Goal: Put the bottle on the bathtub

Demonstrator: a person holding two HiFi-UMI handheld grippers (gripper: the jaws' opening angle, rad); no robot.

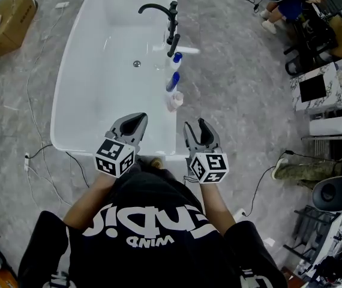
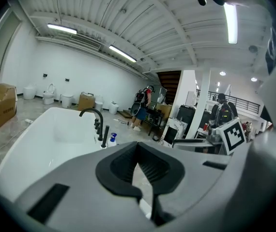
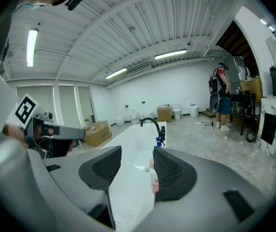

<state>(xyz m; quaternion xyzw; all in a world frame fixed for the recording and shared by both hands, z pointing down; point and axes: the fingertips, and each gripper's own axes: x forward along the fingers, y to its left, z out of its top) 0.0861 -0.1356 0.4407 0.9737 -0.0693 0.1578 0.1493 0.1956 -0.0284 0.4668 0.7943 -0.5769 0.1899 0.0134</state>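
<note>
Head view looks down on a white bathtub (image 1: pixel 75 83) with a black faucet (image 1: pixel 170 18) on its right rim. At the tub's near end, the left gripper (image 1: pixel 142 118) has its jaws pressed together and empty, while the right gripper (image 1: pixel 195 125) has its jaws spread and empty. A pale pink bottle (image 1: pixel 174 101) stands on the right rim, just beside two blue-capped bottles (image 1: pixel 173 81).

cardboard box (image 1: pixel 8 18): on floor, far left | black faucet (image 1: pixel 172 18): upright | standing person (image 3: pixel 221 98): far right
</note>
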